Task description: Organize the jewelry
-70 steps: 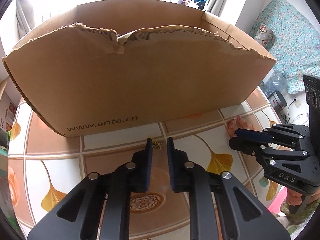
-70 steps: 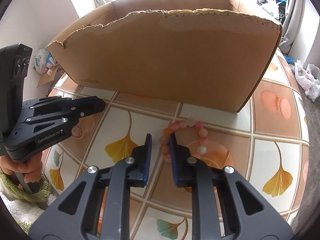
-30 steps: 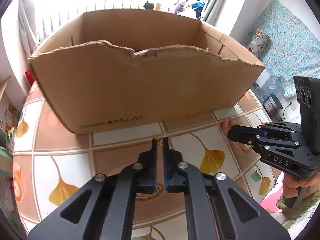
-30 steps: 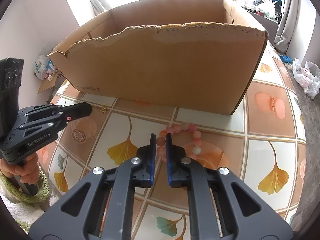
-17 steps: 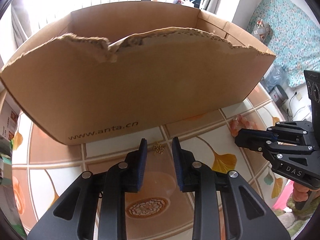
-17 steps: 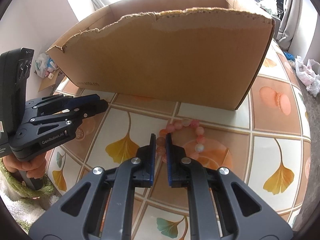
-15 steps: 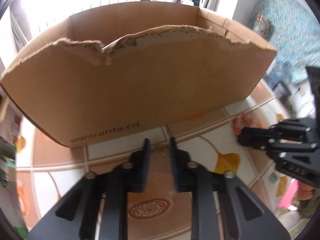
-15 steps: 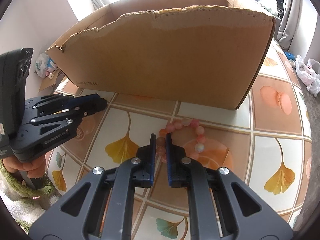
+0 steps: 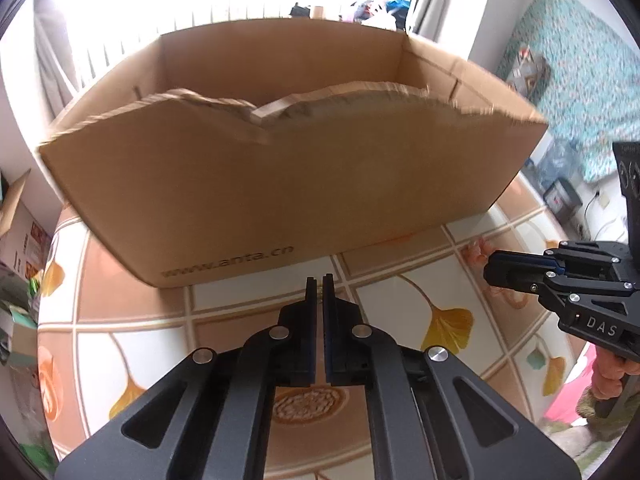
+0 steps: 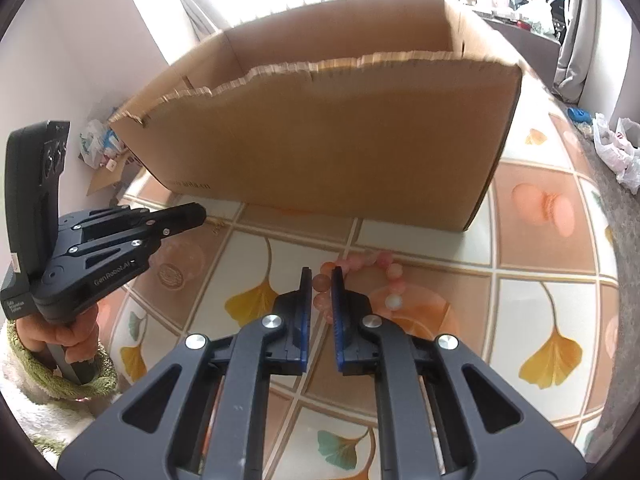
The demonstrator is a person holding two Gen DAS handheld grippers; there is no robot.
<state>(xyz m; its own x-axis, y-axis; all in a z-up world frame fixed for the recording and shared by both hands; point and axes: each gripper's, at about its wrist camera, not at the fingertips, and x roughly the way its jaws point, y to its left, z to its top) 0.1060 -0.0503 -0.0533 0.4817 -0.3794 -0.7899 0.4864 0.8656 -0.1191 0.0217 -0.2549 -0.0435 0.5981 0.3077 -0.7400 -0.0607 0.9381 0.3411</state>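
Right wrist view: my right tool [image 10: 321,285] is pinching the bead bracelet [image 10: 362,280] on the counter [image 10: 528,292] before the cardboard box [image 10: 340,148], left tool [image 9: 319,289] pressed together; slippery beads may squirt free.

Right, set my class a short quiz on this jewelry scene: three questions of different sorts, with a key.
1. True or false: the bracelet lies inside the box.
2. What is the right tool shut on? A) a bracelet bead B) a box flap C) nothing
3. Fill in: the top edge of the box's near wall is ___.

Key: 1. False, it lies on the table in front of the box. 2. A. 3. torn.
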